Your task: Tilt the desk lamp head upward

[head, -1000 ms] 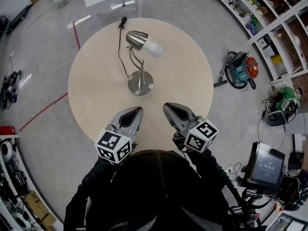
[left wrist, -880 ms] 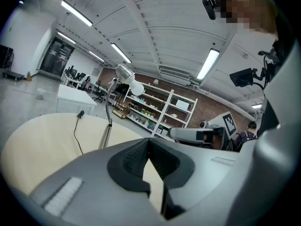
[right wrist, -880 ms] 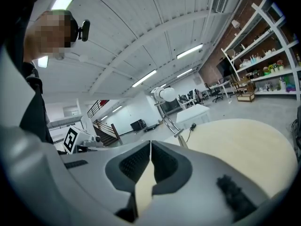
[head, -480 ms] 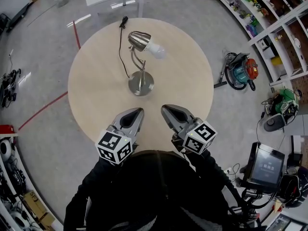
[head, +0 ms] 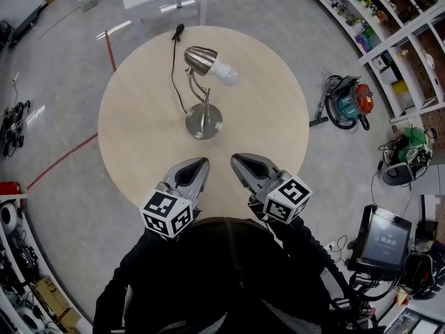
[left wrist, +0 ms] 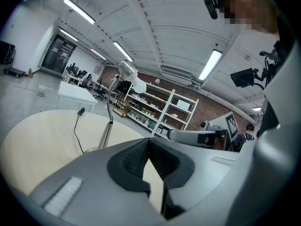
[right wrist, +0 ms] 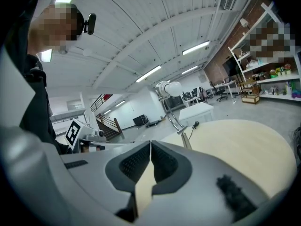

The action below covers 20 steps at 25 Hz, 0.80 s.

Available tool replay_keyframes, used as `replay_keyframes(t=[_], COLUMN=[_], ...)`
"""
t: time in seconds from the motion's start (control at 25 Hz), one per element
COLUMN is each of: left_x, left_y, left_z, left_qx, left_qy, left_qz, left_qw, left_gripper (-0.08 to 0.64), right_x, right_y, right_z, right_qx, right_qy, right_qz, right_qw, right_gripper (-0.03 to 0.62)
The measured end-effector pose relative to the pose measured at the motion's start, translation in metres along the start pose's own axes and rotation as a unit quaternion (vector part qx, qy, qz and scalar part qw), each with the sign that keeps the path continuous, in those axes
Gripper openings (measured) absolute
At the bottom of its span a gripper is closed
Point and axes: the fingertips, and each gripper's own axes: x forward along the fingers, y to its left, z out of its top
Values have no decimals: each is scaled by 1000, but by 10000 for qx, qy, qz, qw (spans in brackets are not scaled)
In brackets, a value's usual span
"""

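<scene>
I note the desk lamp (head: 204, 89) standing mid tabletop (head: 139, 138), cord (head: 174, 68) running back on its left; left gripper (head: 201, 161) and right gripper (head: 235, 159) side by side over the near edge.

Your head view is bright and evenly lit from overhead, with only soft shadows on the surface (head: 264, 124). There are glare streaks on the floor (head: 117, 30). Fisheye bends every edge. In your gripper views the ceiling strip lights (left wrist: 212, 64) blow out and the corners vignette dark. The left hand-held gripper (left wrist: 149, 142) and right hand-held gripper (right wrist: 150, 145) look soft, close to the lens.
</scene>
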Motion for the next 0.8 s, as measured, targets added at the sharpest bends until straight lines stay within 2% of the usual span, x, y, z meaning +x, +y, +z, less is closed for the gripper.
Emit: replay_keyframes(t=[0.8], left_x=[2], left_y=[5], left_z=[-3], left_qx=[-56], left_qy=[60], left_qz=[48], left_qw=[10000], left_gripper=[6], right_x=[-1], right_y=[-6], right_z=[-1], right_qx=[-97], right_qy=[31], right_qz=[-103], right_qw=[9999], right_gripper=[6])
